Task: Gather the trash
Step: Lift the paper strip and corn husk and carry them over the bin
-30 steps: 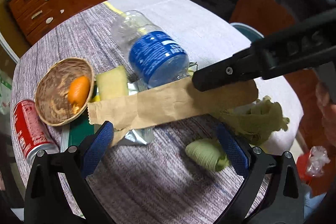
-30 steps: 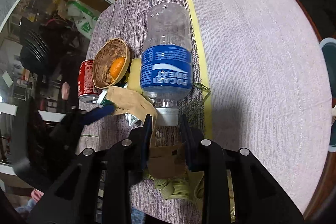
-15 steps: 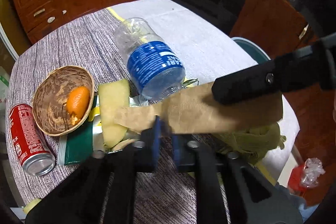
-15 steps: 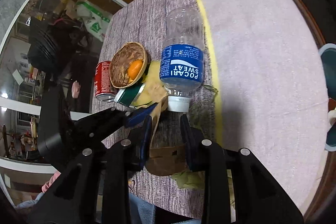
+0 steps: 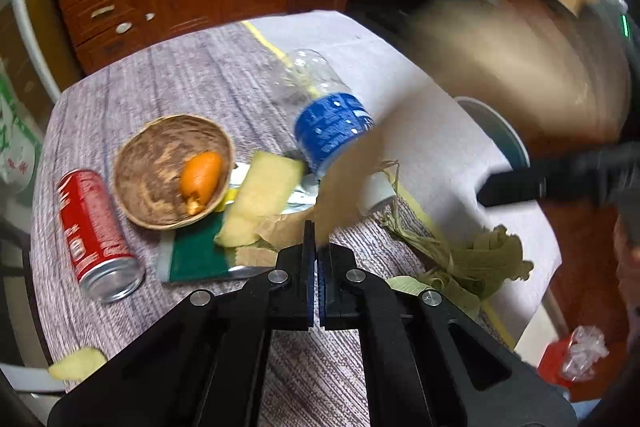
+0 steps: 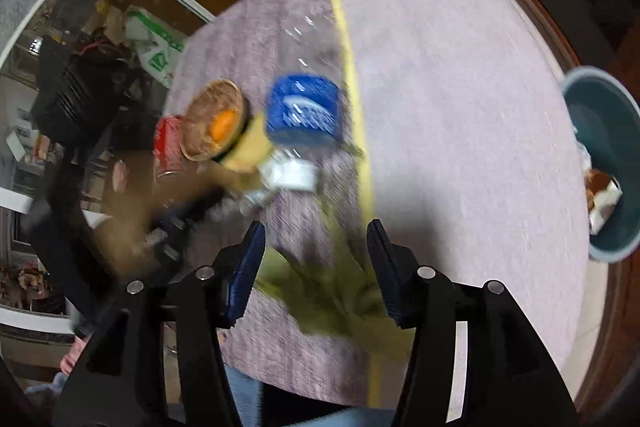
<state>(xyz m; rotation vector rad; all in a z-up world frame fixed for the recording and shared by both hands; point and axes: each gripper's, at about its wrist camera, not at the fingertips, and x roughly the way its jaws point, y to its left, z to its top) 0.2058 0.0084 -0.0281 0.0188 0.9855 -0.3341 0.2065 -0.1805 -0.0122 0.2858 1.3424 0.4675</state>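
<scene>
My left gripper [image 5: 317, 239] is shut on one end of a brown paper strip [image 5: 348, 179], which rises from the jaws up to the right and blurs in motion. The right gripper [image 6: 316, 231] has its jaws opening, with nothing pressed between the pads. Green leaf wrappers [image 6: 332, 291] lie on the table under it. One of its black fingers [image 5: 540, 183] shows at the right of the left wrist view. A clear bottle with a blue label [image 5: 332, 131] lies on the table behind the paper.
A red can [image 5: 92, 227] lies at the left beside a brown bowl [image 5: 160, 195] with orange peel in it. Yellow peel [image 5: 264, 195] and a green packet [image 5: 196, 255] lie nearby. A teal bin [image 6: 600, 163] stands past the table's right edge.
The left gripper closed on the paper strip's end. The right gripper's jaws spread and let the paper go. Both grippers rose a little and the strip swung up.
</scene>
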